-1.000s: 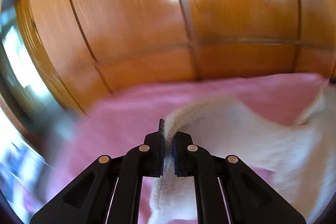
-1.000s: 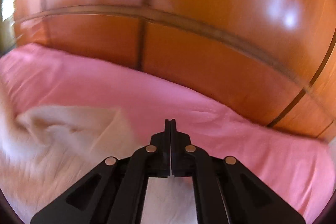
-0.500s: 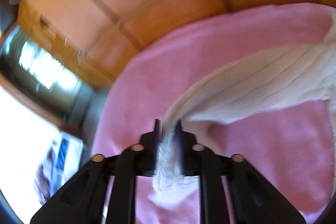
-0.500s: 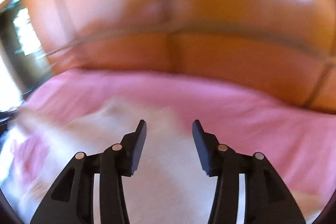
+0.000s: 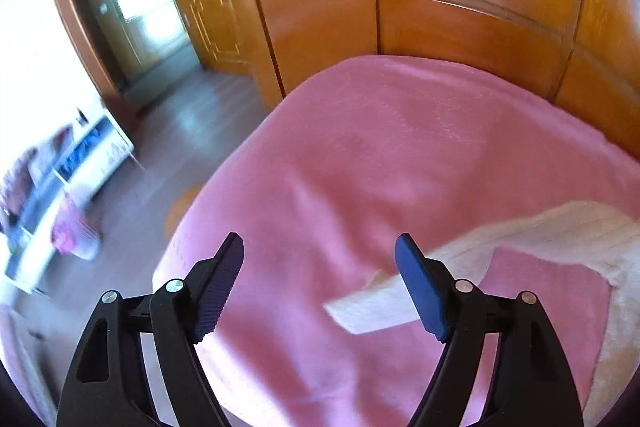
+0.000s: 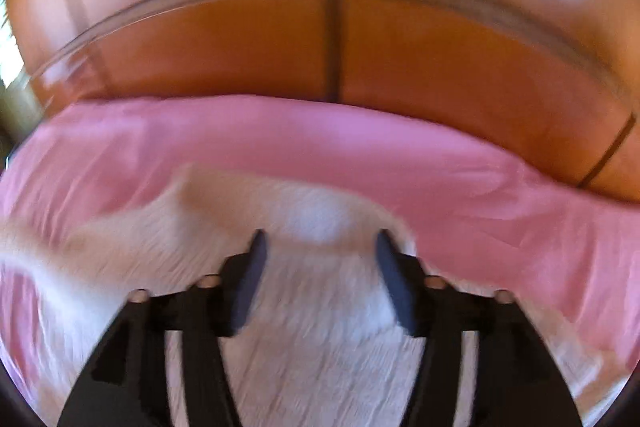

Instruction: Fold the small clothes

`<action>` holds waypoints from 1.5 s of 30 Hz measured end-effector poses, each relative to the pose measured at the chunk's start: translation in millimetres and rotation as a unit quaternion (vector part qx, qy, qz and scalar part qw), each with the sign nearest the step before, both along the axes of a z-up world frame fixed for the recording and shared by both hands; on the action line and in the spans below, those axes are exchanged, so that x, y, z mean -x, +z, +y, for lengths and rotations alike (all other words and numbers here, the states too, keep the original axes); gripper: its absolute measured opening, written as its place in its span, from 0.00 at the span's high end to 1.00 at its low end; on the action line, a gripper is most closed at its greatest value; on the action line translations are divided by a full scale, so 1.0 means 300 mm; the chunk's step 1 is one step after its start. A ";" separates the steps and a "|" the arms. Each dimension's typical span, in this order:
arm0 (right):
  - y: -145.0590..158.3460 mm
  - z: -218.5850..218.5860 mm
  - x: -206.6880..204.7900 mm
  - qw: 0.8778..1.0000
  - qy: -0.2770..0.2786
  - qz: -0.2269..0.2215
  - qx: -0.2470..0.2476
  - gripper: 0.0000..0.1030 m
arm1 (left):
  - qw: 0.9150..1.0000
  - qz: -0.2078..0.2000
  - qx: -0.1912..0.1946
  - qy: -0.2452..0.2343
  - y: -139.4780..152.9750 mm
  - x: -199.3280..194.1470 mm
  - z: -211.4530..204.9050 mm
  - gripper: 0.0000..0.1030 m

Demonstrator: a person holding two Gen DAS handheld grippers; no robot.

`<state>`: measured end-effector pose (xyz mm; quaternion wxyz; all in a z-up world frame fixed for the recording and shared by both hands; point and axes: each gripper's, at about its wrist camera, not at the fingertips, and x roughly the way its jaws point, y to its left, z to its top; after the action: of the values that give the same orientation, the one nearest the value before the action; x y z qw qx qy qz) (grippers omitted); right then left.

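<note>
On pink bed point(image 5: 400, 155): cream garment point(image 5: 560, 231) near right edge, wardrobe point(image 5: 460, 27) behind. Left hand-held gripper point(image 5: 319, 261) spread wide, empty; right hand-held gripper point(image 6: 320, 255) likewise, above garment.

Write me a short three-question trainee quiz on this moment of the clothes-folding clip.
1. True or false: the left gripper is clamped on the cream garment.
2. What colour is the sheet the garment lies on? A) blue B) pink C) green
3. Fill in: in the right wrist view, the right gripper is ____ above the garment.

Key:
1. False. Its jaws stand wide apart with nothing between them; a cream sleeve lies on the sheet beside the right finger.
2. B.
3. Open; nothing appears gripped, though the picture is blurred.
</note>
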<state>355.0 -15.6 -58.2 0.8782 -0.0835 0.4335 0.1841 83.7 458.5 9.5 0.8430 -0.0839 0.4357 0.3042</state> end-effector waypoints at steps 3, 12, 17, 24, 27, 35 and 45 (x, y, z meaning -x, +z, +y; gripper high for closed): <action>0.008 0.052 0.173 0.997 0.078 0.016 -0.016 0.31 | 0.999 0.001 0.033 -0.028 -0.042 0.063 -0.023 0.24; -0.023 0.301 0.352 0.976 0.188 0.086 -0.073 0.31 | 0.988 -0.081 0.112 -0.068 -0.240 0.101 -0.055 0.15; -0.015 0.412 0.297 0.975 0.185 0.096 -0.076 0.31 | 0.956 -0.148 0.239 -0.078 -0.299 0.009 0.030 0.78; -0.065 0.486 0.138 0.980 0.168 0.095 -0.041 0.37 | 0.934 -0.237 0.239 -0.120 0.041 -0.061 0.105 0.89; 0.005 0.441 0.076 0.980 0.141 0.079 -0.119 0.40 | 0.938 -0.229 0.188 -0.178 0.257 -0.080 0.063 0.89; -0.028 0.601 -0.070 0.963 0.244 0.116 0.002 0.39 | 0.938 -0.197 0.146 -0.244 0.364 0.035 -0.112 0.90; -0.090 0.723 0.028 0.922 0.350 0.102 0.131 0.91 | 0.941 -0.197 0.177 -0.210 0.234 0.181 -0.121 0.92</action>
<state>346.6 201.2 -85.3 0.6901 -0.3249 0.4844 0.4284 29.4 422.3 79.6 0.9282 -0.1970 0.3154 0.0153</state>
